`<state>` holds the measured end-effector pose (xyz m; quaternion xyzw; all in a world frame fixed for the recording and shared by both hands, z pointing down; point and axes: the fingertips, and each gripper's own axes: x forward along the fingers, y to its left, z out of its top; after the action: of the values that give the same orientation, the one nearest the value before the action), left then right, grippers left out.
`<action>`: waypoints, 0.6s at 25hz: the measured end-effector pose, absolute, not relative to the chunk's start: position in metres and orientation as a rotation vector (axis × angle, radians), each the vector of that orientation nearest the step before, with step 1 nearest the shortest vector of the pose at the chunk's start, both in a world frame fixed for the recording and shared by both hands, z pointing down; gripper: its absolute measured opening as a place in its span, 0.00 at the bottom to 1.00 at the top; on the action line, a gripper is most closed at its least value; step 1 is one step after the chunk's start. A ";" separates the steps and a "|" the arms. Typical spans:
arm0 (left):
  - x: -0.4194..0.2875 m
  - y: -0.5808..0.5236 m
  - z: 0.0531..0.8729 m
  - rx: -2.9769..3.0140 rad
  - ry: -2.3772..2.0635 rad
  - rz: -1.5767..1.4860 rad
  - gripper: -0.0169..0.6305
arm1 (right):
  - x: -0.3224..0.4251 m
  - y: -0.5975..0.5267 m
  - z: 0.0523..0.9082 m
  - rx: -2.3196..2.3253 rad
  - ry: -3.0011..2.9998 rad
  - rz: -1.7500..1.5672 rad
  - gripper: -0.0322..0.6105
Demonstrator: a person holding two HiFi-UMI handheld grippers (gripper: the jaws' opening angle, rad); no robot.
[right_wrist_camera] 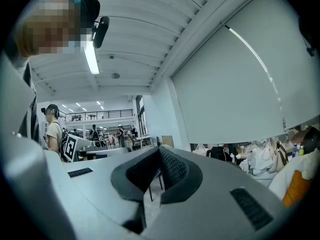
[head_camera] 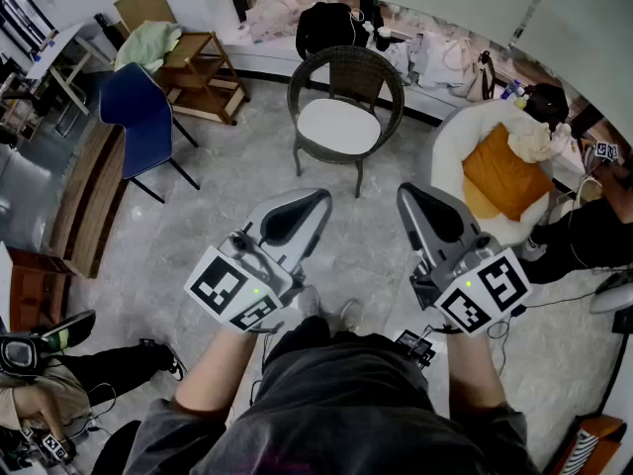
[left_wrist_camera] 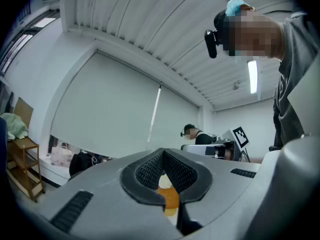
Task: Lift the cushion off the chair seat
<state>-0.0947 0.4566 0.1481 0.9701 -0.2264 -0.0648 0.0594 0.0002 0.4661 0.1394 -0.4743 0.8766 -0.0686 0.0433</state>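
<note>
Both tongs are held level above the floor [head_camera: 247,176], close to the person and well apart from every chair.

- Left tongs [head_camera: 312,204]: pressed together, nothing pinched. In the left gripper view only a far orange shape is seen through the notch.
- Right tongs [head_camera: 413,201]: pressed together, empty. Chair legs are seen through the notch in the right gripper view.

2 candidates are noted:
- The white cushion [head_camera: 338,127] lies flat in the seat of the wicker chair [head_camera: 391,92], far centre.
- The orange cushion [head_camera: 502,176] leans in the white round armchair [head_camera: 455,137], far right, with a pale crumpled cloth [head_camera: 534,142] at its upper edge.

Which 1 is meant cannot be settled from here.

Step in hand, as judged: the approach. No contact is made yet.

How it is best done, as judged:
- The tongs are to be spread before arrival, not at the seat.
- The wicker arms curve round the seat, so entry is best made from the near, open side.
- The cushion's near edge is to be pinched at 2 spots, 1 left and 1 right, with 1 pad slid under the edge.
- The lift is to be made straight up and level, since a soft pad is likely to sag and drag on the rim.
- If the orange cushion is taken, the cloth may be expected to slide off.
</note>
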 end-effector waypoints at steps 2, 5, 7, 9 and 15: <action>-0.095 0.456 0.148 2.937 -0.683 -0.198 0.04 | 0.000 0.465 0.139 -1.445 2.681 -0.206 0.07; -0.094 0.455 0.150 2.939 -0.681 -0.194 0.04 | 0.000 0.466 0.139 -1.439 2.680 -0.190 0.07; -0.092 0.456 0.153 2.937 -0.679 -0.191 0.04 | 0.002 0.467 0.141 -1.456 2.675 -0.187 0.07; -0.092 0.457 0.154 2.935 -0.678 -0.188 0.04 | 0.004 0.466 0.143 -1.470 2.670 -0.192 0.07; -0.092 0.456 0.156 2.937 -0.669 -0.180 0.04 | 0.006 0.465 0.147 -1.487 2.665 -0.198 0.07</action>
<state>-0.0923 0.4561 0.1559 0.9714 -0.2214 -0.0594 0.0621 0.0057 0.4654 0.1470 -0.4858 0.8707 -0.0648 0.0415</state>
